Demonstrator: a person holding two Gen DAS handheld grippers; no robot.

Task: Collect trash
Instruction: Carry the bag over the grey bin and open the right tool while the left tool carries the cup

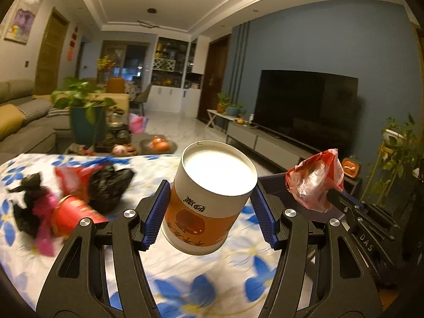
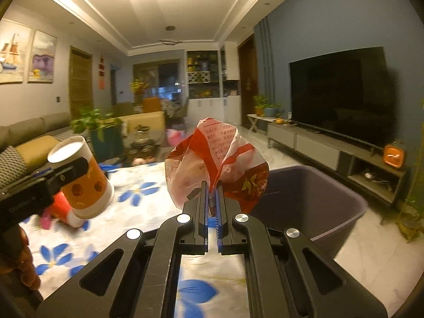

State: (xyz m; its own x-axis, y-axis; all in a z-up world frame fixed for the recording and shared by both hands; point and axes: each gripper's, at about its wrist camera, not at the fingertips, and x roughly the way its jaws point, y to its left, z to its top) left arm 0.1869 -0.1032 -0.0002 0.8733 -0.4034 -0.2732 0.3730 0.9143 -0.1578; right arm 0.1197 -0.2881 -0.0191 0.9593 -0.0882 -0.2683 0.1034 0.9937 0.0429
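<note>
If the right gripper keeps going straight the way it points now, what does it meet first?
Probably nothing soon: the right gripper, shut on the bag, points over the tablecloth, left of the bin. Depth is unclear.

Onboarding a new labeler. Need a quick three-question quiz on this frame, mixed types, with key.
1. True or false: the left gripper holds the paper cup off the table.
2. Multiple choice: what is the right gripper shut on? A) black bag B) red-and-white plastic bag C) red cup
3. Short answer: in the right wrist view, which container stands just right of the right gripper?

Key
1. True; both pads press its sides and it hangs tilted in the air.
2. B, the plastic bag.
3. The purple bin, open at the top.
</note>
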